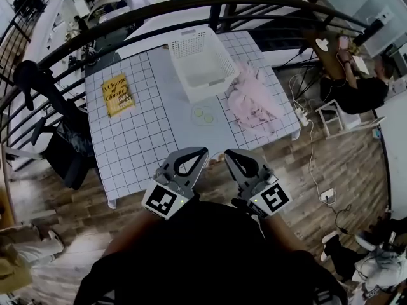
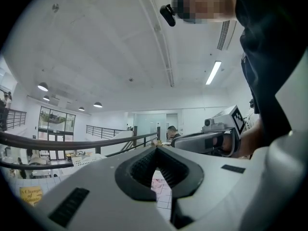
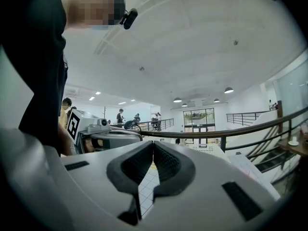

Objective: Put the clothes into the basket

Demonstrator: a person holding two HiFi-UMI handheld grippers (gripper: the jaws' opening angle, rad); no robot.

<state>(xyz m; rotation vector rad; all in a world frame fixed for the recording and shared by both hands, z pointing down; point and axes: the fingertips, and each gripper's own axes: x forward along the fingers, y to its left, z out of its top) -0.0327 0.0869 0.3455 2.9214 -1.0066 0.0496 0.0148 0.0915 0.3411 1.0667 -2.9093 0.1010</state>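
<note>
A white slatted basket [image 1: 202,62] stands at the far side of the gridded table [image 1: 146,132]. A heap of pale pink clothes [image 1: 253,98] lies to its right, reaching the table's right edge. My left gripper [image 1: 201,151] and right gripper [image 1: 229,154] are held side by side at the near edge, close to the person's body, well short of the clothes. Both are shut with nothing between the jaws. In the left gripper view the left gripper [image 2: 155,148] points up and outward, with a bit of pink cloth [image 2: 157,183] seen through its gap. The right gripper [image 3: 153,143] tilts likewise.
A yellow book [image 1: 117,94] lies on the table's left part. Two small pale discs [image 1: 203,114] sit mid-table in front of the basket. A dark curved railing [image 1: 191,8] runs behind the table. A black chair [image 1: 60,145] stands at the left, and a seated person [image 1: 362,84] at the far right.
</note>
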